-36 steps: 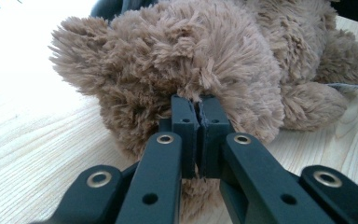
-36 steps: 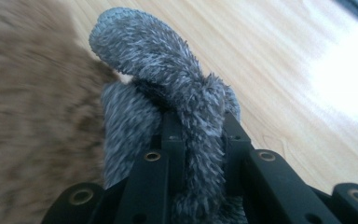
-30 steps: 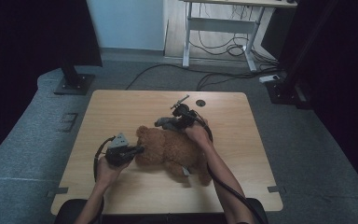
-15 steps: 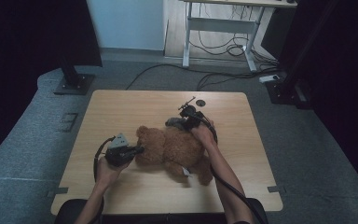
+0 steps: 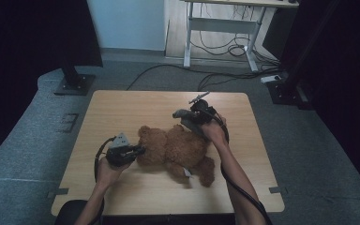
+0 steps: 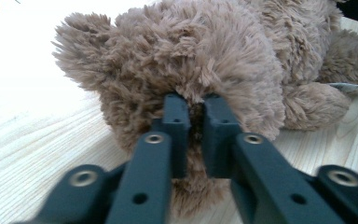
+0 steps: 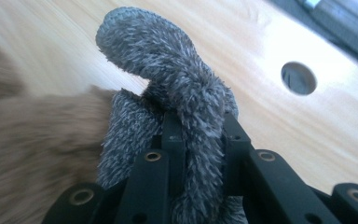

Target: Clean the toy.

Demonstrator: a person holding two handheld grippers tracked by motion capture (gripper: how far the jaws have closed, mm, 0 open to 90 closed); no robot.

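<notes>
A brown teddy bear (image 5: 178, 147) lies on the wooden table (image 5: 122, 108), head to the left. My left gripper (image 5: 139, 150) sits level at its head. In the left gripper view the teddy bear (image 6: 214, 56) has a tuft of fur pinched between the jaws of the left gripper (image 6: 196, 107), which have just been opening slightly. My right gripper (image 5: 191, 120) hovers above the bear's far side, shut on a grey fuzzy cloth (image 5: 182, 114). Seen from the right gripper (image 7: 198, 128), the grey cloth (image 7: 177, 79) curls up over the jaws, with the brown bear (image 7: 23, 140) blurred at left.
A round cable hole (image 7: 298, 77) is cut in the tabletop beyond the right gripper. Behind the table stand a white-framed desk (image 5: 220, 28) with cables on the floor (image 5: 225, 75) and a black stand base (image 5: 72, 84). A white tag (image 5: 186, 172) sticks out by the bear's leg.
The right gripper has lifted and moved back and to the right with the grey cloth, away from the bear's body. The left hand has stayed at the bear's head.
</notes>
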